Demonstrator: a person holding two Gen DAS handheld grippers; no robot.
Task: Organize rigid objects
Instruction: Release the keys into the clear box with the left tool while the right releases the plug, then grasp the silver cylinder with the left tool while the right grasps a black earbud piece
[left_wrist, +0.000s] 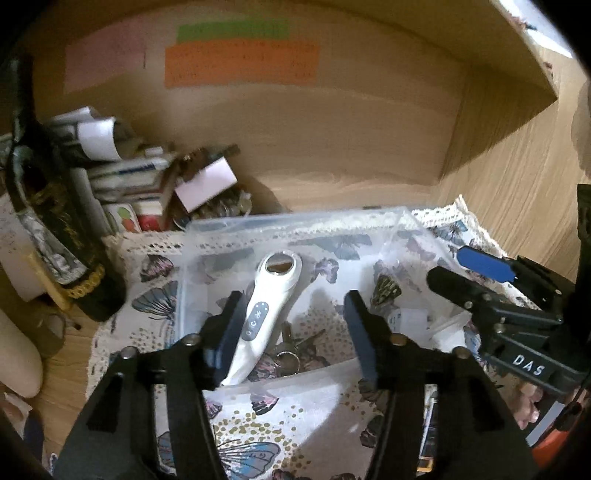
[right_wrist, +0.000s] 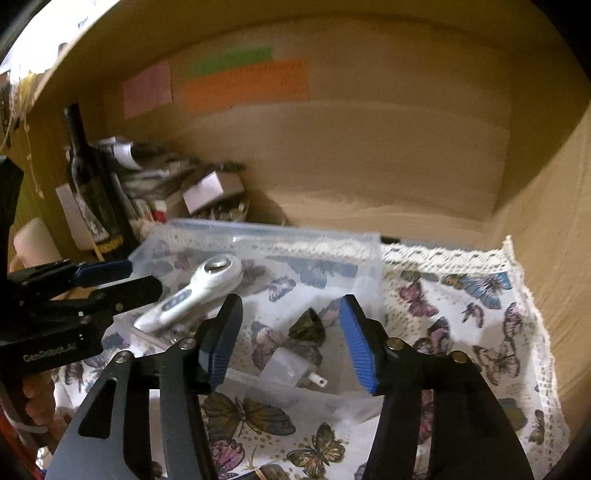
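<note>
Grippers, left (left_wrist: 291, 332) & right (right_wrist: 290, 336), both wide, empty, over clear bin (right_wrist: 266, 230) near rim

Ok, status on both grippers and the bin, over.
Left hand-held gripper open, empty. Right hand-held gripper open, empty. Clear bin holds white handheld device, charger plug, keys. Nothing blocking.

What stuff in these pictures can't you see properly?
- Keys in the clear box: left wrist view, mostly hidden under the white device.
- Writing on the orange note: both views, too blurred to read.
- Pile of boxes beside the bottle: blurred and dark.
- White charger: left view, hidden by the left hand-held gripper.
</note>
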